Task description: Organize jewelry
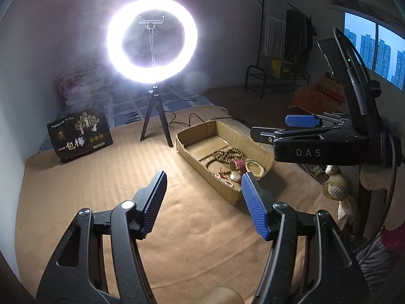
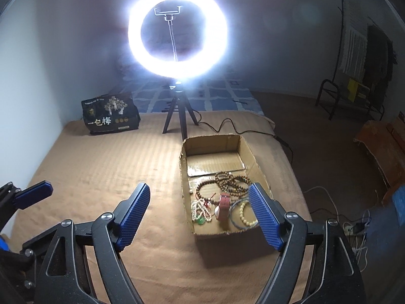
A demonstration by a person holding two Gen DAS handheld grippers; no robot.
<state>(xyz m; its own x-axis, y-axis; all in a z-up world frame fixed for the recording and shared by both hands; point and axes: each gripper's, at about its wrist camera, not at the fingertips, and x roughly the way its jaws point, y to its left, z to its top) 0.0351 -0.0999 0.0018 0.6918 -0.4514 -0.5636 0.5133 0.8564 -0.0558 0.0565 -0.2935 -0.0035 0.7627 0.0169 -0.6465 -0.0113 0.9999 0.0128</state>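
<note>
Left wrist view: the left gripper [image 1: 203, 192] fills the lower frame, its fingers [image 1: 253, 202] spread and empty above the tan bedspread [image 1: 101, 177]. Right of centre sits the shallow brown cardboard box [image 1: 263, 152] holding the wooden bead strands [image 1: 227, 154]; the right gripper [image 1: 278, 125] hangs at the right edge.

Right wrist view: the right gripper, fingers apart and empty, frames the box's near end, where the red-strapped watch [image 2: 224, 206] lies. All jewelry appears boxed; next probably means withdrawing or checking for strays.
</note>
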